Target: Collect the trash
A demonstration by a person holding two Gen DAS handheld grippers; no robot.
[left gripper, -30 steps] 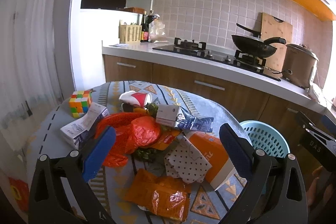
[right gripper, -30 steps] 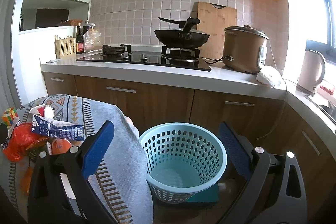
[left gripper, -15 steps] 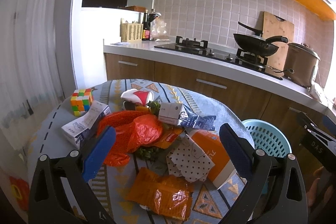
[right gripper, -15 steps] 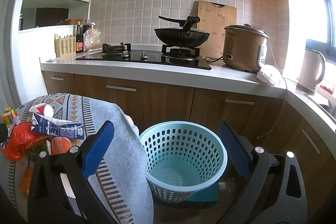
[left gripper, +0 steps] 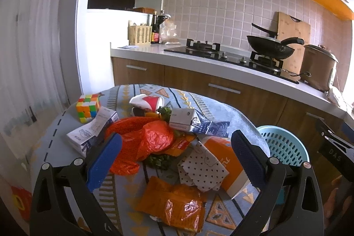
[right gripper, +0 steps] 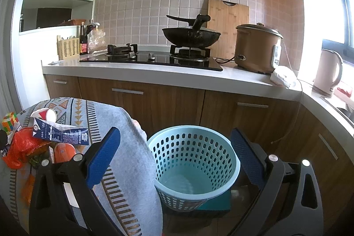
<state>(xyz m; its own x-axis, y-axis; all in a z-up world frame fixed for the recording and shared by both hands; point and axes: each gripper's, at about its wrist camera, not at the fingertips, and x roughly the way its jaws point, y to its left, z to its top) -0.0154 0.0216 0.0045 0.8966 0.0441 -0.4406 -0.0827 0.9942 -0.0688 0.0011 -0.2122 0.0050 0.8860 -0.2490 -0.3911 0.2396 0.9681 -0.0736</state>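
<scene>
Trash [left gripper: 154, 141] is heaped on the worktop [left gripper: 55, 145]; left hand-held gripper [left gripper: 177, 155] and right hand-held gripper [right gripper: 176, 155] are held released, the latter above the basket [right gripper: 194, 167]

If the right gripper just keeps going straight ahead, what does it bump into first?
Probably the light blue basket. The right gripper is open and points down into its mouth, with nothing visible between them. Depth is hard to judge, so it might touch the rim or the inside first.

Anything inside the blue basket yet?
Nothing shows inside the blue basket; its visible floor is bare. The near wall hides the nearest strip of floor.
</scene>
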